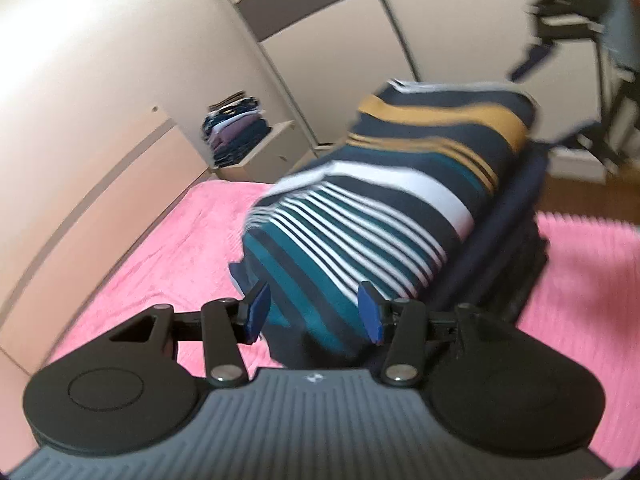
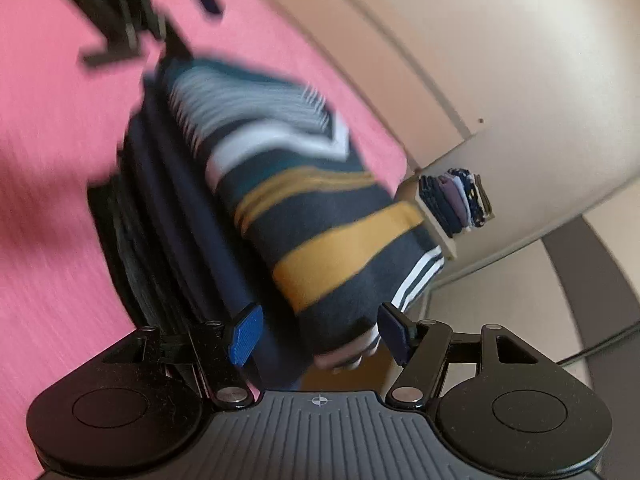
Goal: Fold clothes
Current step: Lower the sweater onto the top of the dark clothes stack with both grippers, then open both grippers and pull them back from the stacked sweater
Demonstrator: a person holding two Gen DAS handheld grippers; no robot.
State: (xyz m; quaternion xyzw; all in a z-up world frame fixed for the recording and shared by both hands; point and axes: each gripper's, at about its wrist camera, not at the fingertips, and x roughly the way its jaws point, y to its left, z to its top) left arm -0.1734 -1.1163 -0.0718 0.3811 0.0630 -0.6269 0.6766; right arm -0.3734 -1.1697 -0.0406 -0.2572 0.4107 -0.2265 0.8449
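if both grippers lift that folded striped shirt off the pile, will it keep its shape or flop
The striped shirt is soft knit, so it will likely sag between the left gripper and right gripper. Its rounded, bulging folds suggest that loose layers may slip open. It probably weighs little, and the dark folded clothes underneath might drag along with it.

Folded striped shirt (image 1: 384, 200) (image 2: 316, 216): navy ground with mustard bands at one end, broad white band mid-length, thin white and teal stripes at other end. Folded into thick oblong bundle, topmost on stack of dark folded garments (image 1: 516, 248) (image 2: 168, 216). Stack resting on pink blanket (image 1: 152, 264) (image 2: 48, 240). White-striped cuff or hem showing at mustard end in right wrist view. Edges blurred; fold lines unclear.
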